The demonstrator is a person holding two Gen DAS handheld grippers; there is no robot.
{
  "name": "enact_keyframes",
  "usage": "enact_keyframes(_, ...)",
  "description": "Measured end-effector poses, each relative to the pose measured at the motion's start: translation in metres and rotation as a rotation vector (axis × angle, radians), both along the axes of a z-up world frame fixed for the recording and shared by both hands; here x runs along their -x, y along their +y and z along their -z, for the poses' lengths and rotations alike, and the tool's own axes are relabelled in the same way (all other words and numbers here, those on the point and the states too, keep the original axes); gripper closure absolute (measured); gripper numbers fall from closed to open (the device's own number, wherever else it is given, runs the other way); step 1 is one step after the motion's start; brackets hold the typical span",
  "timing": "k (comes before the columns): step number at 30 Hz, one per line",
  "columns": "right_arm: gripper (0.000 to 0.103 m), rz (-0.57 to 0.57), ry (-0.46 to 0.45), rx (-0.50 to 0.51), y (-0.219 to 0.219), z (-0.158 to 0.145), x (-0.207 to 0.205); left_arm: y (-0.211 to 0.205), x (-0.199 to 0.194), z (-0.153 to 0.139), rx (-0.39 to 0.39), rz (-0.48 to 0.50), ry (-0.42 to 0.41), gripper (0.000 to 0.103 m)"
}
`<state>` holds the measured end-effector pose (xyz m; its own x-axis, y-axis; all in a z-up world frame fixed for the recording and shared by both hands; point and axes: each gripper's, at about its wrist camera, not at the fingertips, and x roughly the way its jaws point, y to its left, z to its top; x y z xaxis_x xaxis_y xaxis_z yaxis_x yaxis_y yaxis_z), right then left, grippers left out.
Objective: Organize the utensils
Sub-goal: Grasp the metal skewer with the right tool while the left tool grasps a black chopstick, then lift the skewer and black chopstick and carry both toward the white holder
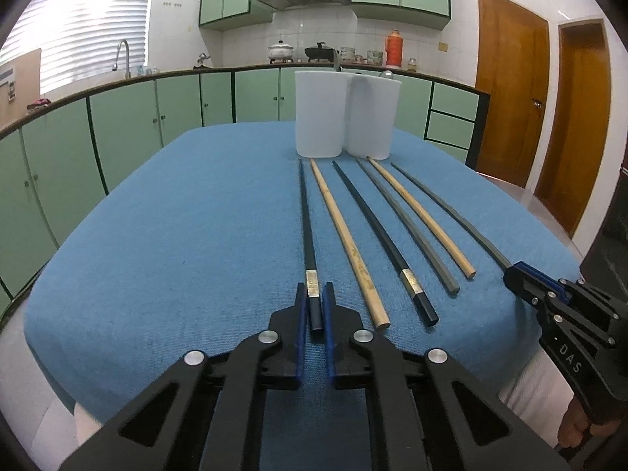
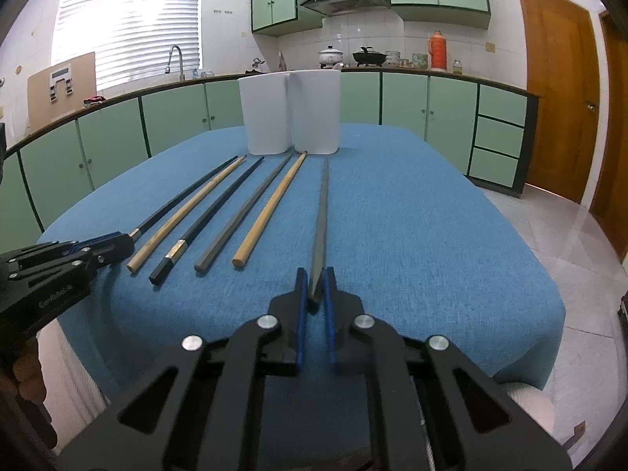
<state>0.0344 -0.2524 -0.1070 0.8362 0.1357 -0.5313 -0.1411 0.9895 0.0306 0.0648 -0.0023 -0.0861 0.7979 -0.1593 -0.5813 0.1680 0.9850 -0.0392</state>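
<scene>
Left tool (image 1: 314, 306): closed on leftmost black chopstick (image 1: 307, 227) | Right tool (image 2: 316, 288): closed on rightmost grey chopstick (image 2: 322, 212) | Four chopsticks between, flat on blue-clothed surface (image 1: 196, 216) | Two white cups (image 1: 345, 114) touching, far end

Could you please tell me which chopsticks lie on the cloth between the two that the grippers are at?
Four: a bamboo chopstick, a black chopstick, a grey chopstick and another bamboo chopstick; both wrist views show them.
</scene>
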Motion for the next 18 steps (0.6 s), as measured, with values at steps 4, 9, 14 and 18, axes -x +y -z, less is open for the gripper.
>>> enact_keyframes(4, 0.098, -0.002, -0.001, 0.012, 0.002, -0.006, -0.002, 0.003, 0.004, -0.009, 0.007, 0.003, -0.015, 0.096)
enact_keyframes(9, 0.098, -0.004, -0.039, 0.013, -0.002, -0.026, 0.0, 0.006, 0.013, -0.032, -0.026, -0.006, -0.089, 0.096)
enact_keyframes(14, 0.098, -0.008, -0.099, 0.032, -0.009, -0.056, -0.001, 0.012, 0.016, -0.063, -0.034, -0.016, -0.175, 0.096)
enact_keyframes(18, 0.098, -0.021, -0.138, 0.004, -0.018, -0.082, -0.007, 0.015, 0.014, -0.092, -0.031, -0.009, -0.247, 0.096)
